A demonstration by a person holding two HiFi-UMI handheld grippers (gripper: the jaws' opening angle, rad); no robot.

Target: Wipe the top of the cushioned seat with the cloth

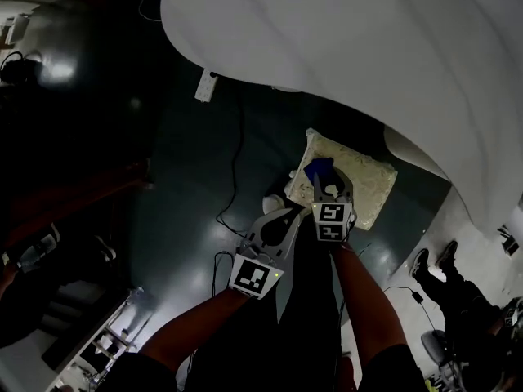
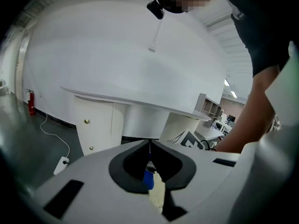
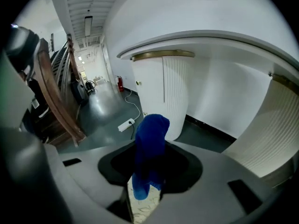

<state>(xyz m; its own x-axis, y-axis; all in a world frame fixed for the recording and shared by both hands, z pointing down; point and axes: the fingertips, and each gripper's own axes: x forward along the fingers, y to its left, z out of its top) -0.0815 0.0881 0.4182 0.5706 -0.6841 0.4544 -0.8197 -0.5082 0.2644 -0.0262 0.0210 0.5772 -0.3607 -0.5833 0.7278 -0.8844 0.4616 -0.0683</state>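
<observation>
The cloth, a deep blue one, is gripped in the right claw. The jaws are clenched on its middle, so that one end stands up above them and the other hangs down below. In the head view the cloth is seen right of centre, over the near left part of the cushioned seat. Whether its hanging end touches the cream patterned top cannot be told.

The seat lies directly beneath and just beyond the right claw, and a strip of it is seen between the jaws at the bottom of the right gripper view. Its long axis is judged to run from the centre of the head view toward the right and slightly downward. Most of the top therefore lies to the right of the cloth, and the wiping stroke would be expected to travel that way.

The left claw is held just left of the right one, beside the seat's near left edge. In the left gripper view its jaws are seen pressed together at the tips with nothing between them. The right claw is the nearer to the seat top and already carries the cloth, so the wiping is judged to fall to it.

The seat stands on a dark floor. A white table fills the upper right of the head view, and a white power strip with its cable lies on the floor at the upper left of centre. No container is seen.
</observation>
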